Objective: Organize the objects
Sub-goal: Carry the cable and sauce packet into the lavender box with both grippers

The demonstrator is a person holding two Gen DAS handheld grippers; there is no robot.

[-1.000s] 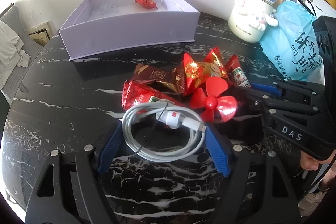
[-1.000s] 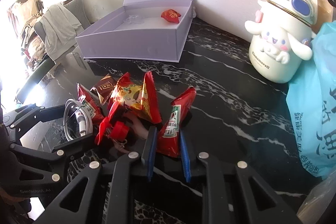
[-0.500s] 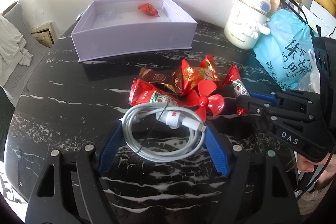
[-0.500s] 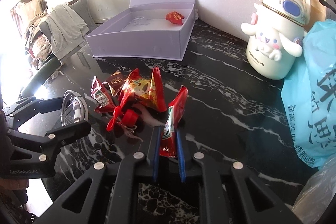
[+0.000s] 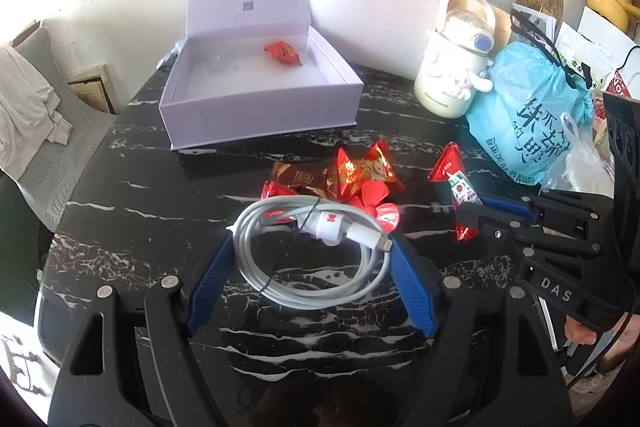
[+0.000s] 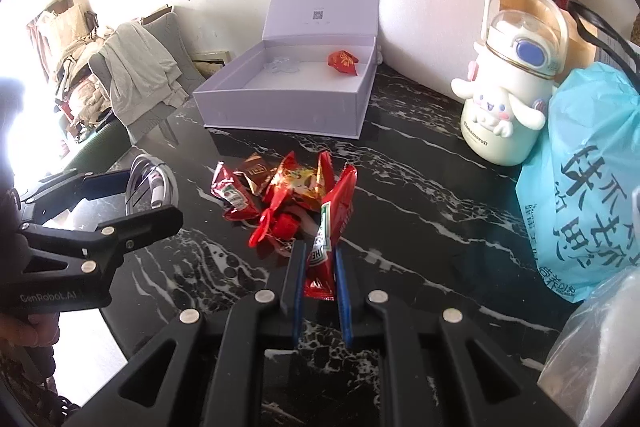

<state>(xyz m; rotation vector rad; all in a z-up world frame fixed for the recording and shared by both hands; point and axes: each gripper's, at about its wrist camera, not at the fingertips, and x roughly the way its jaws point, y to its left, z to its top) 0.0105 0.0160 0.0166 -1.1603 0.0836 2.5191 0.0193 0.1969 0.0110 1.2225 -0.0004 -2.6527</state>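
My left gripper (image 5: 312,247) is shut on a coiled white charging cable (image 5: 280,291), held above the black marble table (image 5: 132,203). The same left gripper (image 6: 120,199) and cable (image 6: 154,183) show at the left of the right wrist view. My right gripper (image 6: 318,253) is shut on a red ketchup packet (image 6: 326,231), which stands upright between its blue fingers; it also appears as the right gripper (image 5: 476,207) with the packet (image 5: 460,189). A pile of red snack packets (image 5: 360,169) (image 6: 298,183) and a red fan propeller (image 6: 280,225) lie beyond. An open lavender box (image 5: 256,111) (image 6: 280,109) holds a red candy (image 5: 282,53).
A white cartoon bottle (image 5: 452,67) (image 6: 504,107), a blue plastic bag (image 5: 528,123) (image 6: 592,187) and a white foam block (image 5: 372,11) crowd the right and back. A chair draped with clothes (image 6: 136,75) stands left of the table.
Both grippers have risen and drawn back from the pile, the left with the cable, the right with the ketchup packet, which has left the other packets.
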